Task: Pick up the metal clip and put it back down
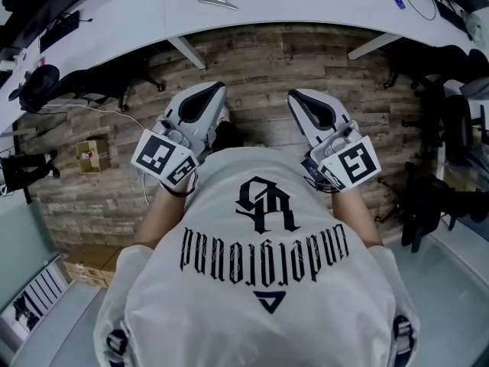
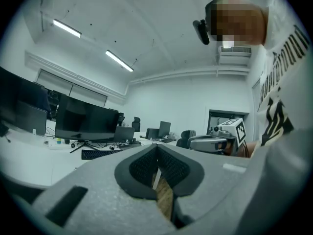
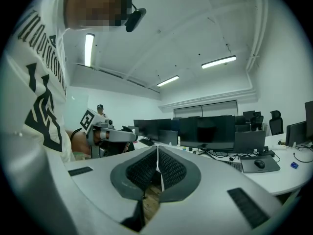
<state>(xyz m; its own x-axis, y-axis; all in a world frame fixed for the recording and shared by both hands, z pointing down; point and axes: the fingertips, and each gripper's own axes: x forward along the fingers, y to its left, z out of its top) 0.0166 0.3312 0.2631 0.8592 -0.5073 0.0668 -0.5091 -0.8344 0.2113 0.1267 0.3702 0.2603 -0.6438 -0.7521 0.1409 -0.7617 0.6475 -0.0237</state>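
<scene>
On the far white curved desk [image 1: 137,14], the silver metal clip [image 1: 218,2] is found lying untouched. Well apart from it, the left gripper [image 1: 216,90] and right gripper [image 1: 296,95] are held near the person's torso [image 1: 260,297], jaws pressed together on nothing, presumably because no reach has been started.

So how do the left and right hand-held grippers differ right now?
The left hand-held gripper slants rightward in the head view; the right hand-held gripper slants leftward, so their tips lean toward each other. The left one's marker cube shows a different black-and-white pattern from the right one's marker cube. Shared: both have jaws together on nothing, and both are well short of the metal clip on the desk.
</scene>
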